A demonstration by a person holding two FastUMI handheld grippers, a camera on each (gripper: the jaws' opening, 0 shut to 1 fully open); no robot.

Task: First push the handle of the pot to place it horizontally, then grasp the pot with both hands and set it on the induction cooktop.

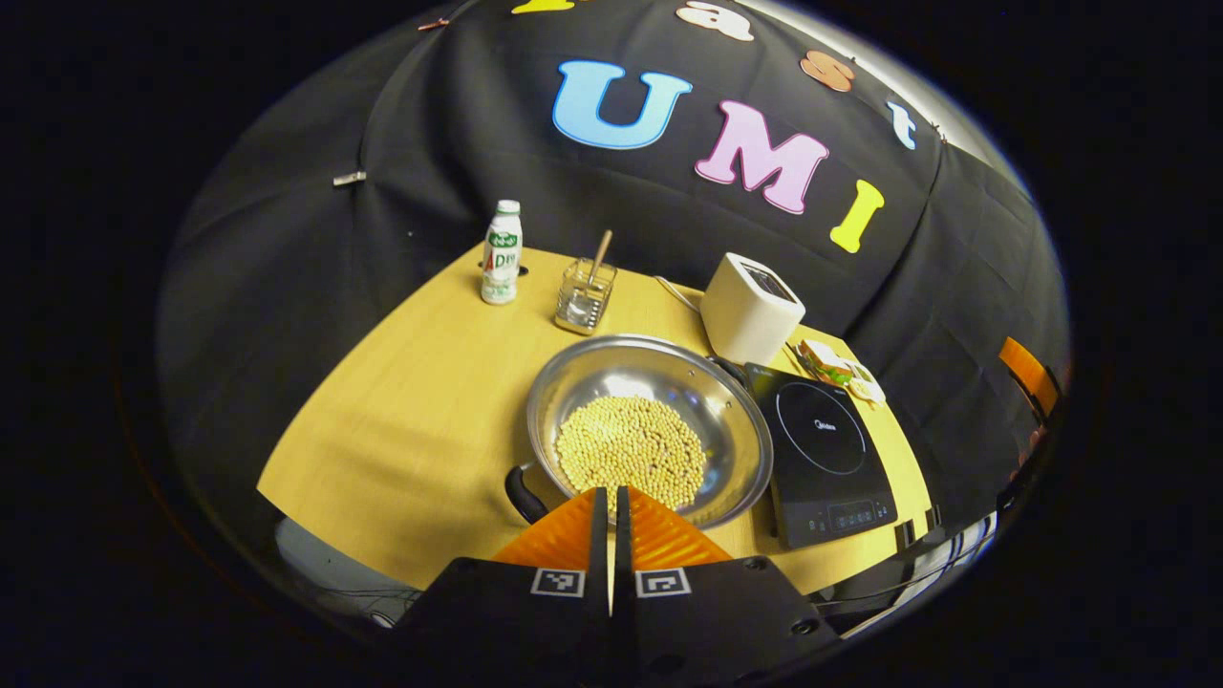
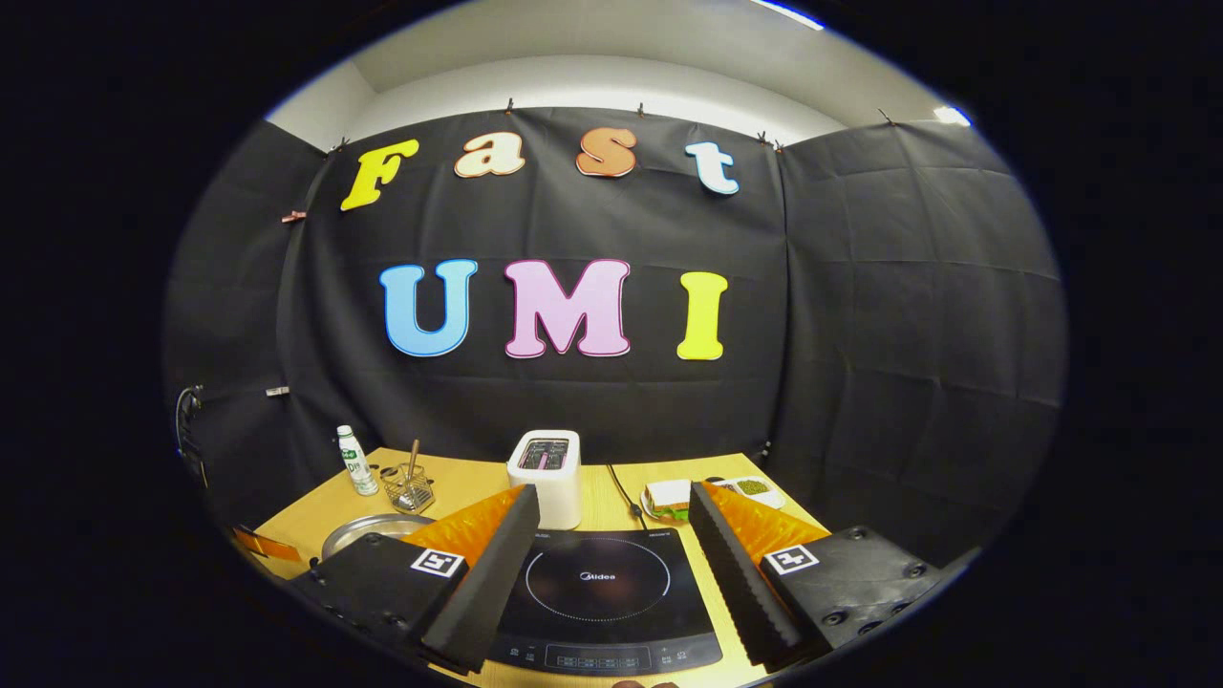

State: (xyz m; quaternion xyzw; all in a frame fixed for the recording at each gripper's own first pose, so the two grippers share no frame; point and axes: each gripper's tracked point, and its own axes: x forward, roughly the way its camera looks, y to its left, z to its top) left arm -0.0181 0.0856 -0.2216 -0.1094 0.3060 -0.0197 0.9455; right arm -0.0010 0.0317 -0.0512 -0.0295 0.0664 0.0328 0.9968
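**Pot handle still to be pushed**

The left tool [image 1: 611, 502], clenched and empty, hovers over the near rim of the pot [image 1: 650, 425]; its black handle [image 1: 524, 494] lies just left. The right tool [image 2: 607, 549], released, faces the induction cooktop [image 2: 597, 597].

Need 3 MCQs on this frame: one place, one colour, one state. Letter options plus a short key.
1. Where does the pot sit?
A. on the induction cooktop
B. on the table, beside the cooktop
C. on the toaster

2. What colour is the toaster?
A. white
B. red
C. blue

3. How do the right tongs stand?
A. shut on the pot
B. shut, empty
C. open

Key: 1 B, the pot rests on bare wood with the cooktop next to it. 2 A, its casing is white in both views. 3 C, the cooktop shows through a wide gap between the fingers.
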